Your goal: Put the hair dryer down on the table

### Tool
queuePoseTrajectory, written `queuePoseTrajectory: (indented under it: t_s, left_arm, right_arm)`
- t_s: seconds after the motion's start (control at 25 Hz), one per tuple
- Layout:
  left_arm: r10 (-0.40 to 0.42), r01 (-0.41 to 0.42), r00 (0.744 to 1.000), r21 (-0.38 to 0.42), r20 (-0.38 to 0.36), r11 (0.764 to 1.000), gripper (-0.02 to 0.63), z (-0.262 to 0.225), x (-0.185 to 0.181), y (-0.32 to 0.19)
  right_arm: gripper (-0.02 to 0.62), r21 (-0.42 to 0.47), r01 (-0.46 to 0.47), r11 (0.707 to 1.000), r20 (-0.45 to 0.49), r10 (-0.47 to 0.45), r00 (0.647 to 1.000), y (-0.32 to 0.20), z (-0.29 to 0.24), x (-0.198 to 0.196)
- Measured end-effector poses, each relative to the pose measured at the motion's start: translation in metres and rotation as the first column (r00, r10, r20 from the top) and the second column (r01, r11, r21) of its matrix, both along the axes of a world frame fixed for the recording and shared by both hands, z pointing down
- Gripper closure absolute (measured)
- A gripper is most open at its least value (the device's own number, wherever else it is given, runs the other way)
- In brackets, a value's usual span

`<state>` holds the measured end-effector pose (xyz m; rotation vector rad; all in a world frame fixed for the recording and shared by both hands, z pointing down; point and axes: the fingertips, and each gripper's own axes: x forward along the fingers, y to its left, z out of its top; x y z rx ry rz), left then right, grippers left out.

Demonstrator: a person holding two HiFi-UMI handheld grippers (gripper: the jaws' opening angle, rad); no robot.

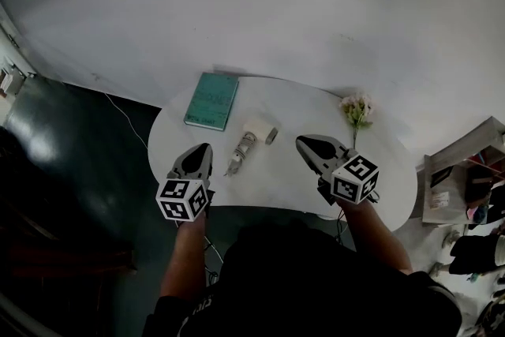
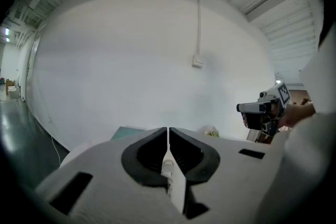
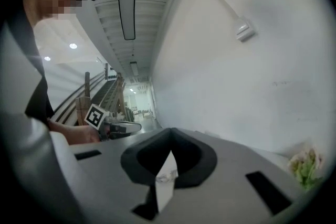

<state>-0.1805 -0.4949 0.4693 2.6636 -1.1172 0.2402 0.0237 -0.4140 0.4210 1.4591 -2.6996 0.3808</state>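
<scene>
Whitish hair dryer (image 1: 248, 140) lying on the round white worktop (image 1: 286, 179), left gripper (image 1: 205, 147) and right gripper (image 1: 301, 141) both pressed together, empty.

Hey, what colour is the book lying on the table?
Teal green. The book shows best in the head view.

Dim and greyish from above, darkening to black at the corners. Brightest on the white wall (image 1: 260, 4) and pale surface (image 1: 276, 177); soft glare on the dark floor (image 1: 35, 134) at left. Heavily bent by fisheye in both gripper views, ringed in black. Lit overhead by a long lamp (image 3: 127, 0), slightly blown out. Soft focus up close, edges smeared.
</scene>
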Motion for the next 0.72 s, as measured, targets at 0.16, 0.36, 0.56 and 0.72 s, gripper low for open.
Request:
queuePoseTrajectory:
  t_s: [0.16, 0.36, 0.56, 0.72]
  left_arm:
    - [-0.019, 0.020, 1.000, 0.085, -0.015, 0.996, 0.596, -0.041, 0.032, 0.006]
    - [-0.024, 0.023, 1.000, 0.157, 0.008, 0.987, 0.598, -0.077, 0.066, 0.013]
    - [-0.003, 0.002, 1.000, 0.217, 0.004, 0.976, 0.603, -0.102, 0.092, 0.015]
    - [0.001, -0.003, 1.000, 0.219, 0.010, 0.976, 0.603, -0.102, 0.101, 0.011]
  right_arm:
    - [0.589, 0.053, -0.013, 0.999, -0.041, 0.015, 0.999, -0.002, -0.017, 0.048]
    - [0.589, 0.144, -0.063, 0.988, -0.008, 0.065, 0.998, 0.000, -0.049, 0.102]
    - [0.591, 0.239, -0.112, 0.965, 0.018, 0.111, 0.994, 0.013, -0.076, 0.130]
    - [0.592, 0.249, -0.126, 0.960, -0.001, 0.130, 0.991, 0.023, -0.071, 0.134]
